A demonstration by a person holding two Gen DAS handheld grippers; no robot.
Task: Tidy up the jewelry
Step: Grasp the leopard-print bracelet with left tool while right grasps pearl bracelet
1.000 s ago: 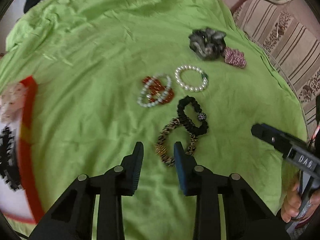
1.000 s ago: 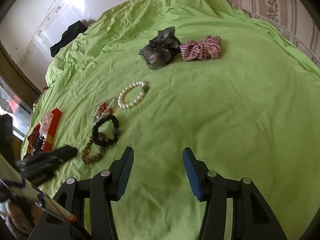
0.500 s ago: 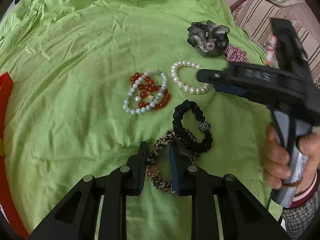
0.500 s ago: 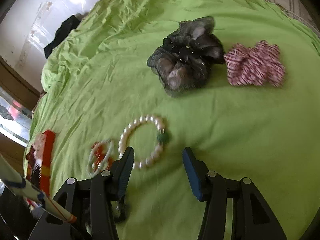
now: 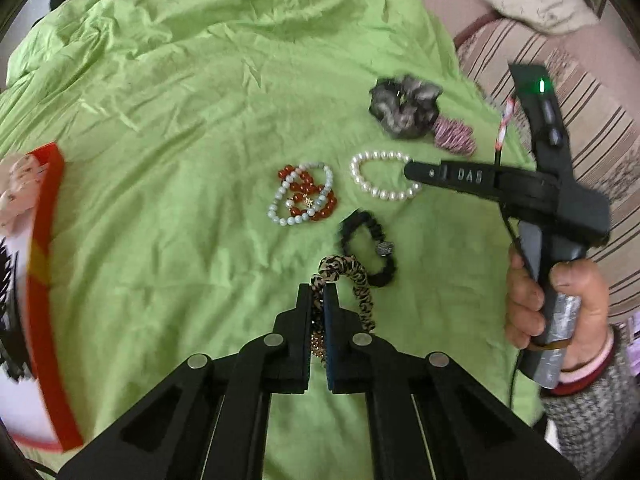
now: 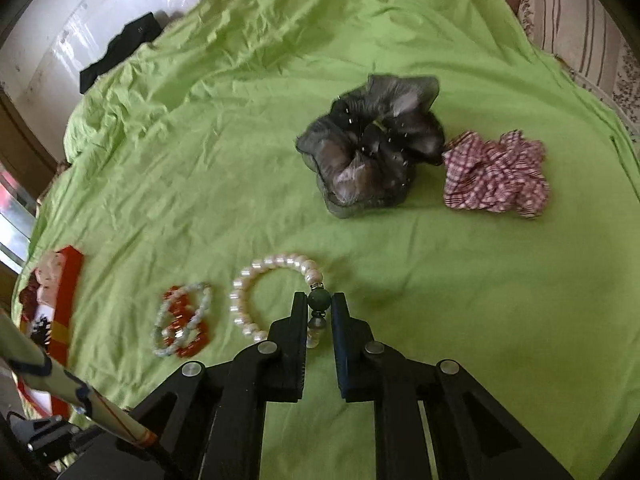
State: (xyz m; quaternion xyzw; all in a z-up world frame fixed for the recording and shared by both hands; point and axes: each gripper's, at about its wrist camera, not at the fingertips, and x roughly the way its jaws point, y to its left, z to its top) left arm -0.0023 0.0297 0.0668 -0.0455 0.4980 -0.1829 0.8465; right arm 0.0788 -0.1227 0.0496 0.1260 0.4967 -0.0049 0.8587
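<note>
My left gripper (image 5: 319, 292) is shut on the leopard-print scrunchie (image 5: 352, 276), which hangs from the pads just above the green cloth (image 5: 180, 120). A black scrunchie (image 5: 368, 248) lies right behind it. My right gripper (image 6: 319, 304) is closing its jaws, and the pads press on the green bead of the pearl bracelet (image 6: 276, 261). The left wrist view shows that gripper (image 5: 412, 171) from the side, at the pearl bracelet (image 5: 386, 194). Tangled red and pale bead bracelets (image 5: 304, 200) (image 6: 182, 320) rest to the left of the pearls.
A grey scrunchie (image 6: 372, 152) and a pink checked scrunchie (image 6: 496, 172) lie farther back on the cloth. A red-rimmed box (image 5: 44, 280) holding hair pieces stands at the left edge. A striped sofa (image 5: 580, 120) borders the right side. A person's hand (image 5: 560, 300) grips the right handle.
My left jaws closed on the leopard scrunchie and raised it a little. The right gripper swept in over the pearl bracelet and its jaws came together on the green bead.
</note>
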